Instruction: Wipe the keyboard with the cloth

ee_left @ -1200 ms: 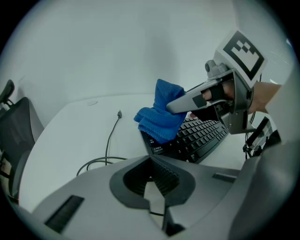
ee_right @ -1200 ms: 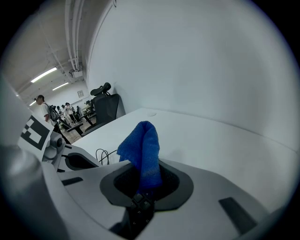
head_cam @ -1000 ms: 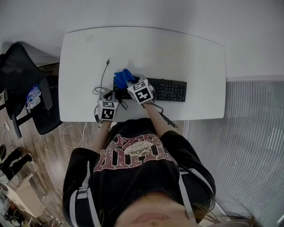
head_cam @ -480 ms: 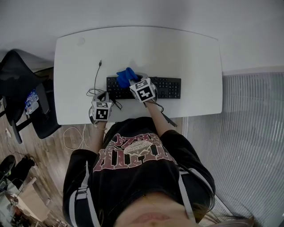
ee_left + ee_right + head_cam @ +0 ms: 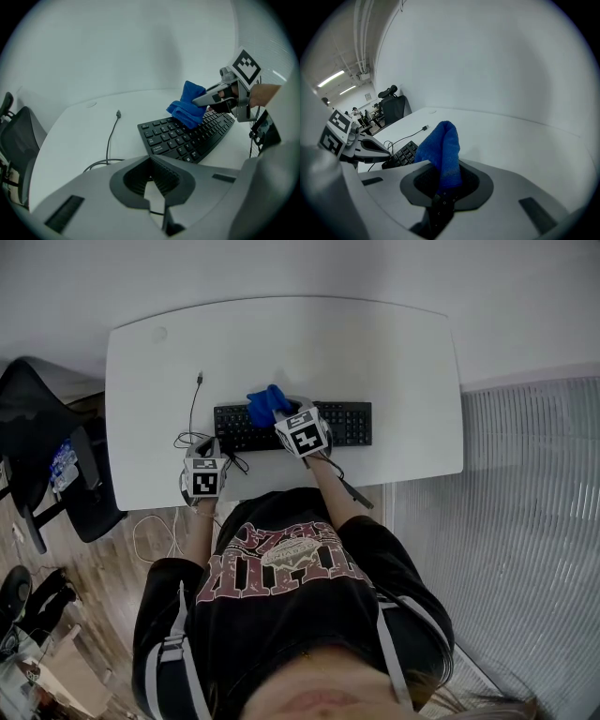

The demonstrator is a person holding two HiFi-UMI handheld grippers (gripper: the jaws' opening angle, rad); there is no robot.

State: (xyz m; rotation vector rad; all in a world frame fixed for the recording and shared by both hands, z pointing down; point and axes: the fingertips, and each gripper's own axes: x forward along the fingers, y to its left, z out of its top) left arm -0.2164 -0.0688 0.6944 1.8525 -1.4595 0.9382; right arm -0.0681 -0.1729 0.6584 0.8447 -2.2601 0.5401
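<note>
A black keyboard [image 5: 352, 423] lies on the white table [image 5: 375, 343], near its front edge. My right gripper [image 5: 278, 414] is shut on a blue cloth [image 5: 264, 405] and holds it down on the left half of the keys. In the right gripper view the cloth [image 5: 443, 147] stands up out of the shut jaws, with the keyboard [image 5: 401, 153] to the left below it. My left gripper [image 5: 208, 452] hovers off the keyboard's left end, jaws together on nothing. From the left gripper view I see the cloth [image 5: 188, 108] resting on the keyboard [image 5: 187, 140].
The keyboard's black cable [image 5: 194, 409] loops over the table to the left of the keyboard. A black office chair [image 5: 42, 451] stands at the table's left. A white cable [image 5: 155, 532] lies on the wooden floor. The table's front edge is just below both grippers.
My right gripper has slid the cloth to the right along the keyboard. The left gripper has stayed by the keyboard's left end.
</note>
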